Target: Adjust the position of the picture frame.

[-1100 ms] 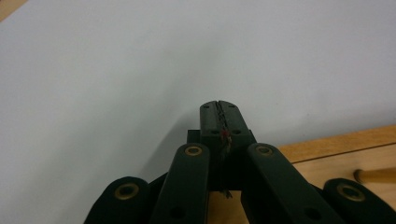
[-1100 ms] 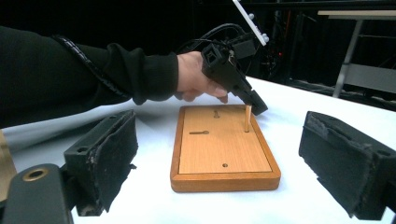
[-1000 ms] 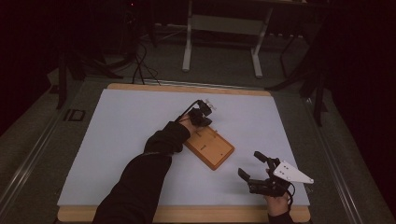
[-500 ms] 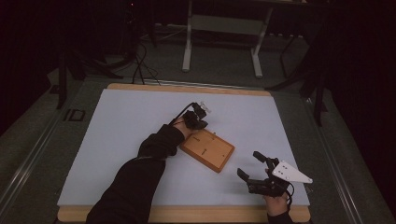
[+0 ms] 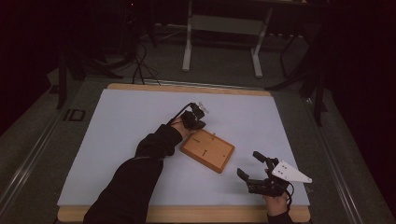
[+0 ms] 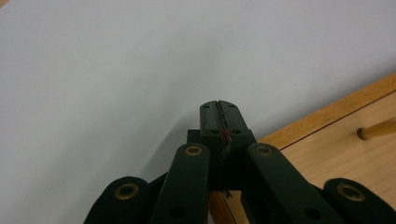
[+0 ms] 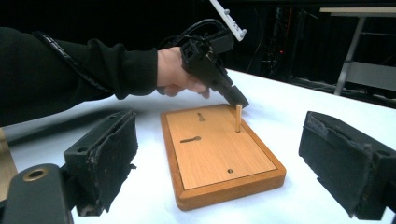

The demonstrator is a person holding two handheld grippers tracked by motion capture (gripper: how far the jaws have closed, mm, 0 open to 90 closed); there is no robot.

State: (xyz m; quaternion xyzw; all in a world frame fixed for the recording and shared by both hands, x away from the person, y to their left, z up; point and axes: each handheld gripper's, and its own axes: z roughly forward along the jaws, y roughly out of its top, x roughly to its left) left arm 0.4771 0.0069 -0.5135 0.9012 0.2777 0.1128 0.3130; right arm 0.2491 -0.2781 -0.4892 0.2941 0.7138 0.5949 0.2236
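A wooden board (image 5: 208, 150) lies on the white table mat, seen close in the right gripper view (image 7: 219, 154). One thin wooden peg (image 7: 238, 117) stands upright near its far corner, and several holes and slots mark its top. My left gripper (image 5: 198, 122) is shut and tilts down over the board's far edge. Its tip (image 7: 239, 100) is right beside the peg's top; I cannot tell whether they touch. In the left gripper view the jaws (image 6: 219, 106) meet over the mat, with the board's edge (image 6: 336, 140) at right. My right gripper (image 5: 249, 163) stands open and holds nothing, facing the board (image 7: 219, 126).
The white mat (image 5: 116, 140) covers a wooden tabletop whose front edge (image 5: 187, 213) shows below it. A dark sleeve (image 5: 135, 177) reaches across the mat to the board. A metal stand (image 5: 224, 28) and cables sit on the dark floor beyond the table.
The left hand and its gripper have shifted slightly to the left and nearer along the board's far edge. The right gripper has stayed where it was, still open.
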